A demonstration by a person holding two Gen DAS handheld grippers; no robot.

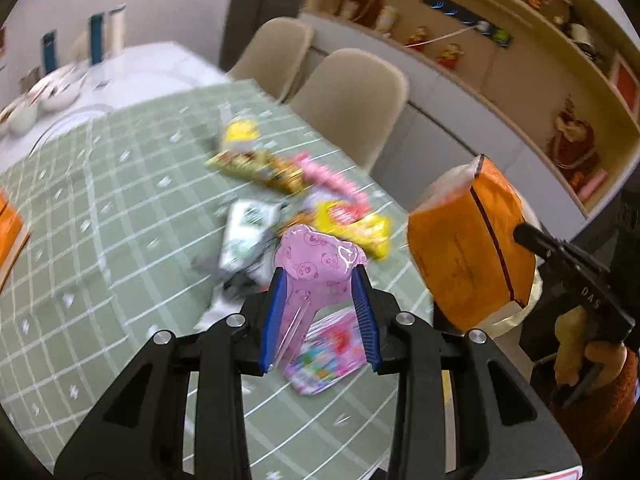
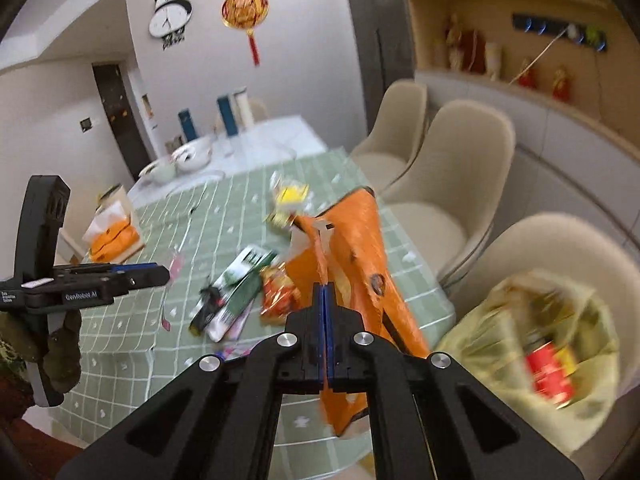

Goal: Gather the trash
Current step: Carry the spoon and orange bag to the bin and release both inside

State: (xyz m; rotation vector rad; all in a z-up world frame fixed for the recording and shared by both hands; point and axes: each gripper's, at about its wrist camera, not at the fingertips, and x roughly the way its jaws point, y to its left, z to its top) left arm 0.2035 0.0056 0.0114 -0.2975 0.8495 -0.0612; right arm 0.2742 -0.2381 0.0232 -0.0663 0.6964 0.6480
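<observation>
My left gripper (image 1: 320,276) is shut on a pink wrapper with panda prints (image 1: 316,260) and holds it above the green checked table (image 1: 100,240). My right gripper (image 2: 325,292) is shut on an orange snack bag (image 2: 352,248); the bag also shows at the right of the left wrist view (image 1: 468,248), off the table's edge. Loose wrappers lie on the table: yellow ones (image 1: 352,224), a pink one (image 1: 336,180), a white and green packet (image 1: 244,232). A yellowish trash bag (image 2: 532,344) with rubbish in it sits on a chair at the right.
Beige chairs (image 2: 452,176) stand along the table's right side. White bowls (image 2: 192,156) and bottles stand at the far end. An orange bag in a box (image 2: 112,236) is at the table's left. A colourful packet (image 1: 332,352) lies under my left gripper.
</observation>
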